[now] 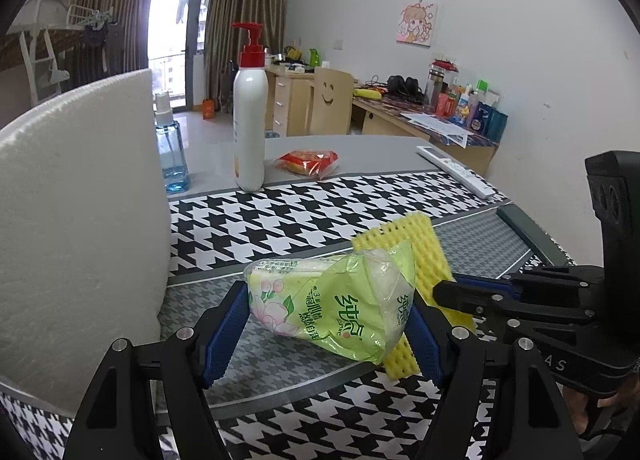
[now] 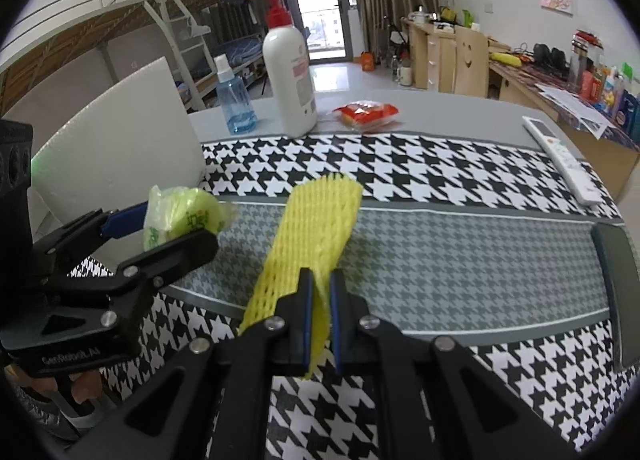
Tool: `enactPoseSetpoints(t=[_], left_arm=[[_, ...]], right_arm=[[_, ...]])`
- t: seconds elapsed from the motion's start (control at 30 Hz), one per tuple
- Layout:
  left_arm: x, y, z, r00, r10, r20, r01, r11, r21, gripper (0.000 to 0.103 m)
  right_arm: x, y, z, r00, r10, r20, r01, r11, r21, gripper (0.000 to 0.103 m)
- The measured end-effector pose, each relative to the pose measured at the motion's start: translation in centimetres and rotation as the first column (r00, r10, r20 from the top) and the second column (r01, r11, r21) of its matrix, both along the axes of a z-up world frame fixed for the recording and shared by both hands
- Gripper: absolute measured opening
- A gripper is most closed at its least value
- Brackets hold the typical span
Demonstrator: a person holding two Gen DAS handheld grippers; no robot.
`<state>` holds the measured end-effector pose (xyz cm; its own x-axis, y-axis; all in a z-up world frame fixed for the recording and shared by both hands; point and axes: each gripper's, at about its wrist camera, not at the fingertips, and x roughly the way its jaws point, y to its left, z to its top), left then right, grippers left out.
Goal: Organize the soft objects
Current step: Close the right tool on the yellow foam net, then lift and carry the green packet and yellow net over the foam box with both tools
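Observation:
My left gripper (image 1: 326,324) is shut on a green tissue pack (image 1: 340,300) and holds it just above the grey houndstooth mat (image 1: 476,244). The pack also shows in the right wrist view (image 2: 180,216), between the left gripper's fingers (image 2: 160,232). My right gripper (image 2: 320,320) is shut on the near end of a yellow foam net sleeve (image 2: 316,228), which slants up over the mat (image 2: 460,260). The sleeve shows behind the pack in the left wrist view (image 1: 416,256), with the right gripper (image 1: 460,296) beside it.
A white foam block (image 1: 80,228) stands at the left. A white pump bottle (image 1: 250,116), a blue spray bottle (image 1: 172,148), a red snack packet (image 1: 308,162) and a white remote (image 1: 456,170) lie on the table farther back. A dark phone-like slab (image 2: 614,292) lies at the right.

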<state>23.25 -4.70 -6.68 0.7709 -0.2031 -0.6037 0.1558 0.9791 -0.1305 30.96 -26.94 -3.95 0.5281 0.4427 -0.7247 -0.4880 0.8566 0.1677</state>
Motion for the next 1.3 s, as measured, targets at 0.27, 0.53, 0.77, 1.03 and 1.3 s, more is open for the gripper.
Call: enactPoseSetpoints(t=[0.27,0.53,0.77,1.03,1.3], left_arm=[[-1.6,-0.5,1.3,0.999,-0.002,0.038,0.002,1.0,0.016,0.075],[-3.1,-0.8,2.5,0.998,0.005,0.068,-0.008,0.999,0.04,0.075],[-4.9,-0.9,3.9,0.994,0.013,0.11,-0.019,0.998,0.061,0.075],[-7.0,-1.2,5.4,0.986,0.012,0.165,-0.027,0.996,0.086,0.075],[-8.6,-0.6,7.1,0.975,0.018,0.222,-0.039,0.995,0.095,0.075]], right_arm=[[-1.1,-0.9,1.0,0.999,-0.017,0.034,0.017,1.0,0.01,0.011],[-2.7,-1.6,2.5,0.996,-0.023,0.084,0.021,1.0,0.02,0.011],[-4.2,-2.0,3.8,0.991,-0.025,0.129,0.021,0.999,0.032,0.011],[-5.8,-2.1,5.4,0.985,-0.036,0.17,0.03,0.999,0.041,0.011],[-7.4,-2.3,7.5,0.972,-0.048,0.229,0.036,0.998,0.056,0.011]])
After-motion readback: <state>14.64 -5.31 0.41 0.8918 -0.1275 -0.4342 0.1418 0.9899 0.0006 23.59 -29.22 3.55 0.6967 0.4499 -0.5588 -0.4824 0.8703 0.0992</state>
